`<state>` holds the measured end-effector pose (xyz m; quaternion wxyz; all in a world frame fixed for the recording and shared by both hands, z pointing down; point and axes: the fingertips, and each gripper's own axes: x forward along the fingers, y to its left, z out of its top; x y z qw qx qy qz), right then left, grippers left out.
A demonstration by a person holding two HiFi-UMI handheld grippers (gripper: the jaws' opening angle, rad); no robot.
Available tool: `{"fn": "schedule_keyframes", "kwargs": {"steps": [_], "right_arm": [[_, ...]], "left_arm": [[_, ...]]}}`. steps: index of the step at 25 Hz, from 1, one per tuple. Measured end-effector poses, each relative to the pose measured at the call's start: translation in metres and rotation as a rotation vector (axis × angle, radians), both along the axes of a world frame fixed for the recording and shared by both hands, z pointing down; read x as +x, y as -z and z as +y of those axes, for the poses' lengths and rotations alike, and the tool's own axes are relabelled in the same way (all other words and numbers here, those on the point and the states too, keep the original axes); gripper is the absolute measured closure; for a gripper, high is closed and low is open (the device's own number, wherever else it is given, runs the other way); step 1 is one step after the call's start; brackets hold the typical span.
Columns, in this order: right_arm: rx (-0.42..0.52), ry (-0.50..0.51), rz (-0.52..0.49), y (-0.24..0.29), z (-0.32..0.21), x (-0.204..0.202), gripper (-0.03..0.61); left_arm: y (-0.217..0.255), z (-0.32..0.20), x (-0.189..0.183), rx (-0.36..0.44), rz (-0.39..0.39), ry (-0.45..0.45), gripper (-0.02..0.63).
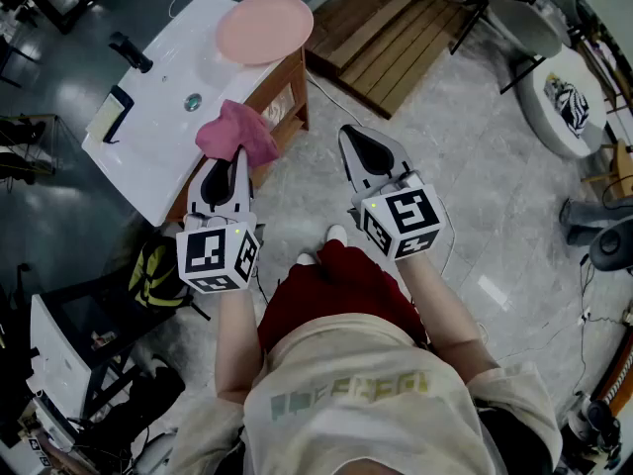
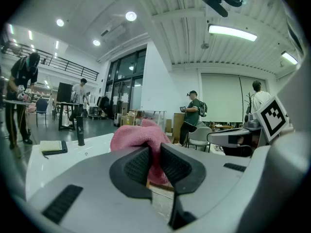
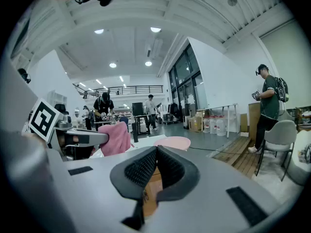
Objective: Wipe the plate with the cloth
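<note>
1. Nearest the head camera is the person's pale shirt (image 1: 346, 394). Both forearms reach forward from it over a grey stone-tiled floor (image 1: 475, 166), and wooden decking (image 1: 396, 28) lies further off.
2. In the same view a white counter (image 1: 158, 137) on a wooden frame runs away to the left. A pink plate (image 1: 265, 28) sits on its far corner, and a dark notebook (image 1: 112, 114) lies near its left edge.
3. The left gripper (image 1: 232, 161) is clamped on the pink cloth (image 1: 237, 132), which is bunched at the counter's near right edge, well apart from the plate. Whether the cloth rests on the top cannot be told. The right gripper (image 1: 358, 144) hangs over the floor just right of the counter, touching nothing.
4. In the left gripper view, the ribbed pads (image 2: 137, 165) squeeze the cloth, which bulges above them. The counter's white top lies behind to the left and carries the notebook and an upright black object (image 2: 80, 132). Beyond is an open hall with round ceiling lights, tall windows, a balcony rail and several people standing. One of them, wearing a backpack (image 2: 193, 115), stands beside a grey chair (image 2: 199, 136).
5. In the right gripper view, the jaws are pressed together with nothing between them. Just above their tips the plate shows on the counter. The cloth hangs left of it, gripped by the left gripper, whose marker cube (image 3: 43, 118) faces this camera.
</note>
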<state>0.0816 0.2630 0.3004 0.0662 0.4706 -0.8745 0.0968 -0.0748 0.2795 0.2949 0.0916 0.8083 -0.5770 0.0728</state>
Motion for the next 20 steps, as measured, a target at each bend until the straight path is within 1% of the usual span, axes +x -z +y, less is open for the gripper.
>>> {"fn": "schedule_keyframes", "kwargs": {"steps": [9,16,20], "right_arm": [[0.002,0.003,-0.021,-0.002,-0.035,0.008,0.541],[-0.025,0.049,-0.054,-0.006,-0.055,0.015,0.54],[-0.033,0.052,-0.063,-0.008,-0.066,0.027,0.54]], "left_arm": [[-0.001,-0.028,0.009,0.007,-0.008,0.012,0.554],[0.002,-0.047,0.015,0.008,-0.003,0.049,0.552],[0.007,-0.059,0.021,0.02,0.001,0.067,0.553]]}}
